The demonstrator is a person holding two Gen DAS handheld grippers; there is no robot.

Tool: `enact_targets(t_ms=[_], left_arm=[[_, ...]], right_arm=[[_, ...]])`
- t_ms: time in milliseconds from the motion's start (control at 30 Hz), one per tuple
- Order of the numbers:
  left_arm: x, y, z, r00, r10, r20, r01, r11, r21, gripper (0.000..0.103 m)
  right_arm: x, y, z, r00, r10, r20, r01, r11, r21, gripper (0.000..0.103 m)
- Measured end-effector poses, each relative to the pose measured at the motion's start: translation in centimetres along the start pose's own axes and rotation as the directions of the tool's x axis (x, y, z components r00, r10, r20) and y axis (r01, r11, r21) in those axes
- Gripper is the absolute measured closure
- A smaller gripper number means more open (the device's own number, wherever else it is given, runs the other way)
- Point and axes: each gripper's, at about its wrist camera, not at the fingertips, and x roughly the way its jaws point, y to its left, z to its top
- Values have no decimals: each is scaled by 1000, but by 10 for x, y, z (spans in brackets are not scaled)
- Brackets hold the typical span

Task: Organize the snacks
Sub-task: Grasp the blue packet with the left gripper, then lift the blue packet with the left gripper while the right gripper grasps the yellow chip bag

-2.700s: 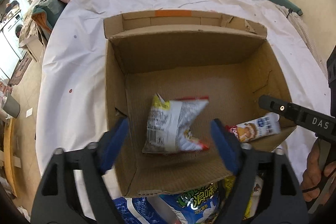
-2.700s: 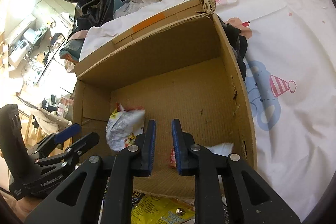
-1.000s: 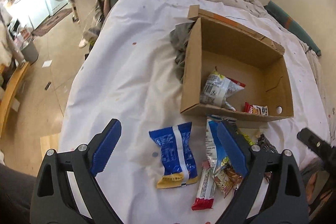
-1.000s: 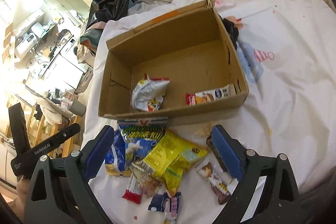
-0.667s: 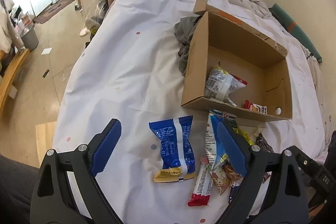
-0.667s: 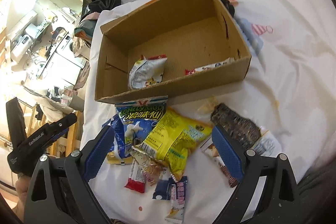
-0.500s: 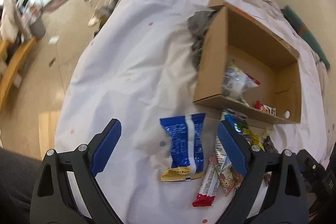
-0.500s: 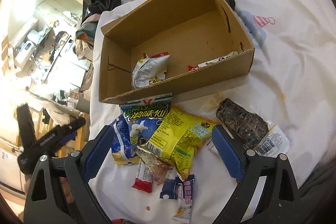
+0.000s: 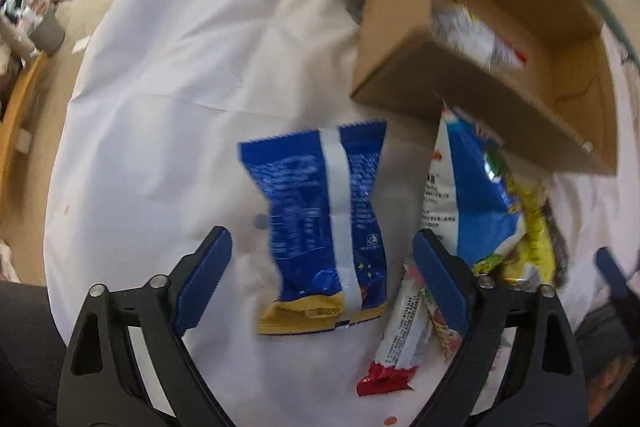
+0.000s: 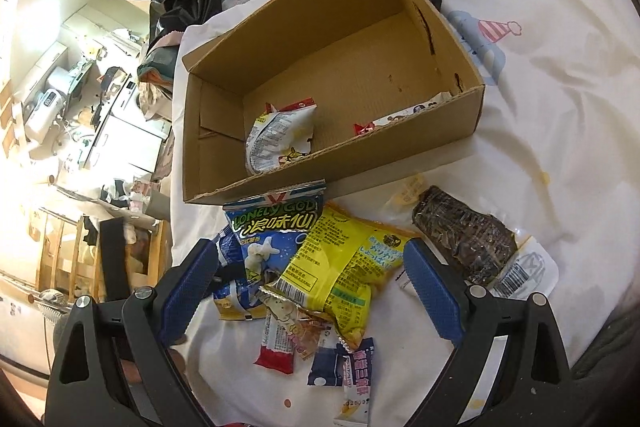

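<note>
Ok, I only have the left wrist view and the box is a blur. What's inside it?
Observer: Two snacks. A crumpled white bag sits near the middle of the cardboard box, and a long bar lies against its near wall.
Operator: Anything beyond the yellow bag that I can't make out?
Observer: A dark packet with a barcode label lies on the sheet beside it, apart from the pile.
Operator: And the right tool?
Observer: The right tool is open and grips nothing. The yellow bag shows between its fingers.
</note>
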Motion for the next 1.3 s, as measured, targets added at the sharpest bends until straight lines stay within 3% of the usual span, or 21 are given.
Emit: enact_targets(t_ms=[167,367,567,800,900,1067,1167,1300], left_arm=[[14,-6,0,998,34,-59,-33,999,4,55],[-3,4,-4,999,28,-37,-28,1000,-8,74],[-40,17,-8,998,-33,47,35,998,-45,76],[-57,9,-15,995,-31,98,32,999,-16,76],[-60,8,-16,994,-37,99,40,999,-22,76],[-54,19,-11,995,-82,61,86,995,-55,76],[-54,15,-12,994,-89,58,92,995,-49,76],[-56,13,-12,994,-84,71,87,995,-45,76]], right_arm=[[-5,-7,1,1000,-16,16,15,1000,26,7],[-11,-26,10,999,-21,49,15,993,116,7],[17,-47,4,993,79,-90,-52,961,270,7],[64,-35,-3,969,80,-233,-10,958,287,7],[83,-35,-8,956,42,-292,50,952,302,7],[91,-31,-8,954,4,-298,93,946,310,8],[92,-26,-7,949,-43,-312,130,955,266,28],[87,-17,-10,947,-66,-316,134,971,198,47]])
